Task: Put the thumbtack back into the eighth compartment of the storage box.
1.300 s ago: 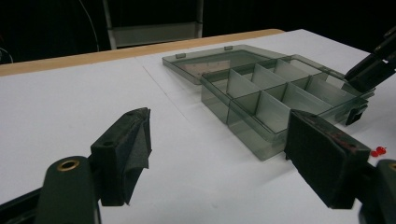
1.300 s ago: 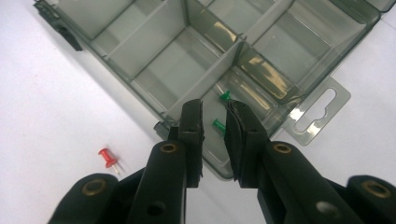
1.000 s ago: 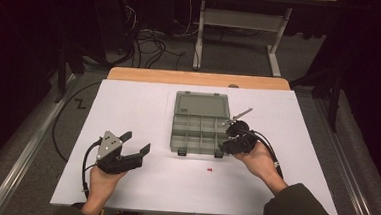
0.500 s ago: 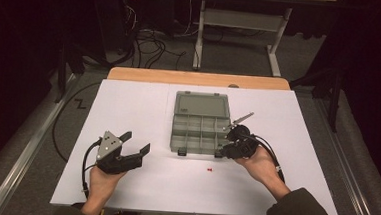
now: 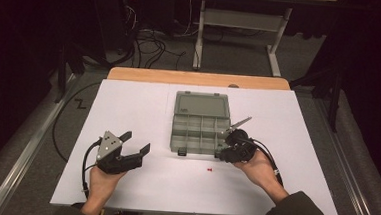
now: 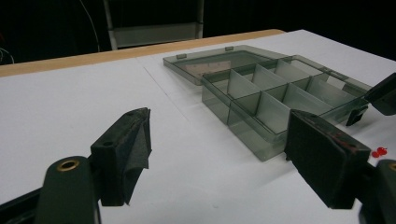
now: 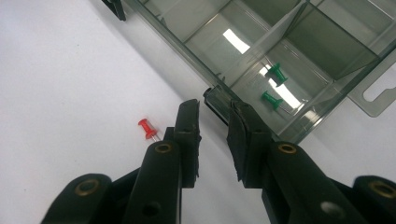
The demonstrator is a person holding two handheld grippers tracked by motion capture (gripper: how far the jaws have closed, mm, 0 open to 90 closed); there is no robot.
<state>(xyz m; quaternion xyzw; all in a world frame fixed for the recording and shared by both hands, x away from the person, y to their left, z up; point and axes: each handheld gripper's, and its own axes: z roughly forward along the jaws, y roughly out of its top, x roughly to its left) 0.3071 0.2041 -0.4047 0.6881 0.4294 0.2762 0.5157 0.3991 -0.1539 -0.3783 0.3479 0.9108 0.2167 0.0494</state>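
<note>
In the right gripper view the right gripper [image 7: 212, 109] has its two black jaws a narrow gap apart, with nothing pressed between the pads; their tips sit at the small black latch [image 7: 215, 101] on the near wall of the compartment box [image 7: 299, 135], close enough that contact cannot be told. The box is a shallow organiser of smoky, see-through grey plastic, split by thin walls into oblong cells, its lid thrown back flat on the table. In the cell just beyond the jaw tips, right of the frame's centre, lie two green pushpins [image 7: 274, 86], each a small waisted plastic head on a short pin, close together but apart. At centre left of that view a red pushpin [image 7: 147, 128] of the same shape lies alone on the white table top [image 7: 60, 93], just beside the left-hand jaw and outside the box. In the high view the red pushpin [image 5: 209, 169] rests below the box [image 5: 199, 130], between the two hands, and the right gripper [image 5: 220, 147] is at the box's lower right corner. The left gripper [image 5: 137, 142], at lower left of that frame, has its jaws wide apart and empty, well clear of the box.
</note>
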